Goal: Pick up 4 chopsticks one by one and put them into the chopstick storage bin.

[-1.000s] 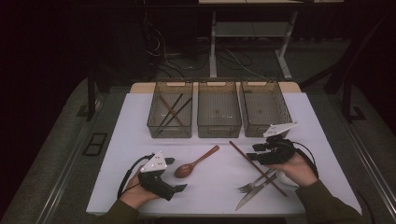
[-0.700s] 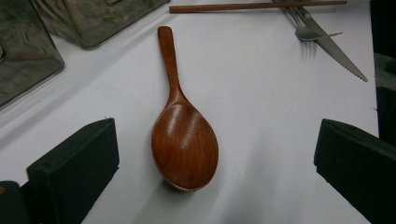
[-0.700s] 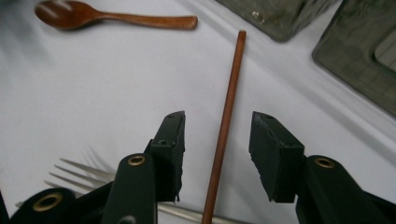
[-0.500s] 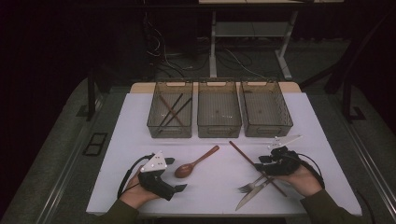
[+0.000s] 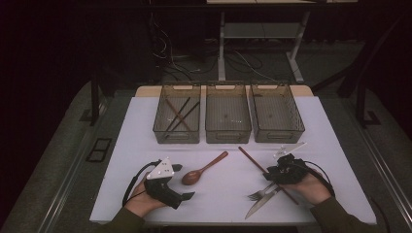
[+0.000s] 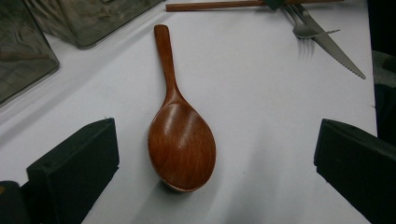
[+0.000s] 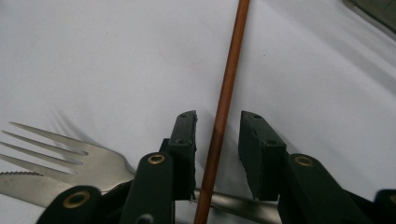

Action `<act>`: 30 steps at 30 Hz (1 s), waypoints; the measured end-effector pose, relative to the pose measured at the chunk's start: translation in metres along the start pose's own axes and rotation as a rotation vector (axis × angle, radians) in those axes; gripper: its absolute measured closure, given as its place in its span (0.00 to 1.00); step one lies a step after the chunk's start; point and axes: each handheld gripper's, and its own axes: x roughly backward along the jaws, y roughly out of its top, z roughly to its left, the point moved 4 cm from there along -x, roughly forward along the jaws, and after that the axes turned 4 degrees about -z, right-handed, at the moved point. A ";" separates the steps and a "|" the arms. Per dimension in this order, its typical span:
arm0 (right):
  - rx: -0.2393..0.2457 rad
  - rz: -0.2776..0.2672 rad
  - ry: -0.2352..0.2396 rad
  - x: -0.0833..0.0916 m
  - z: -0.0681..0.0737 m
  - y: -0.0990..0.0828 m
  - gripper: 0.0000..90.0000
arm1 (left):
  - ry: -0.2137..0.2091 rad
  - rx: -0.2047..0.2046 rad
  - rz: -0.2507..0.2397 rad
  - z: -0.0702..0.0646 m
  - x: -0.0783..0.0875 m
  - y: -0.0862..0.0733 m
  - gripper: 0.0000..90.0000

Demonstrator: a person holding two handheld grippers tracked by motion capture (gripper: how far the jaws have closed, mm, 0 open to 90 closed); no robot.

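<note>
A wooden spoon (image 5: 203, 169) lies on the white table (image 5: 131, 145), bowl toward my left gripper (image 5: 182, 182). That gripper rests on the table, open; in the left gripper view the spoon (image 6: 181, 144) lies between its wide-apart jaws (image 6: 218, 126), untouched. A brown chopstick (image 5: 255, 162) lies slantwise at the right. My right gripper (image 5: 278, 175) is low over it, and its jaws have just been closing. In the right gripper view the chopstick (image 7: 226, 93) runs between the jaws (image 7: 218, 115) with a thin gap on each side. A fork (image 7: 70, 154) and a knife (image 5: 260, 203) lie beside it.
Three clear bins stand in a row at the back: the left bin (image 5: 160, 131) holds chopsticks, the middle bin (image 5: 228, 137) and the right bin (image 5: 296, 131) look bare. The table's near edge runs just in front of both hands.
The right gripper has come down and toward the near edge onto the chopstick, and its jaws have narrowed. The left gripper and the spoon have not moved.
</note>
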 end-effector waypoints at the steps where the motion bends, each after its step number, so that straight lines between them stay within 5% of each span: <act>1: 0.000 0.006 0.001 0.000 0.000 0.000 0.75 | 0.000 -0.001 0.001 0.000 0.000 0.000 0.00; 30: 0.038 0.037 -0.041 -0.004 0.001 -0.001 0.92 | -0.005 -0.001 0.001 0.000 -0.001 0.000 0.00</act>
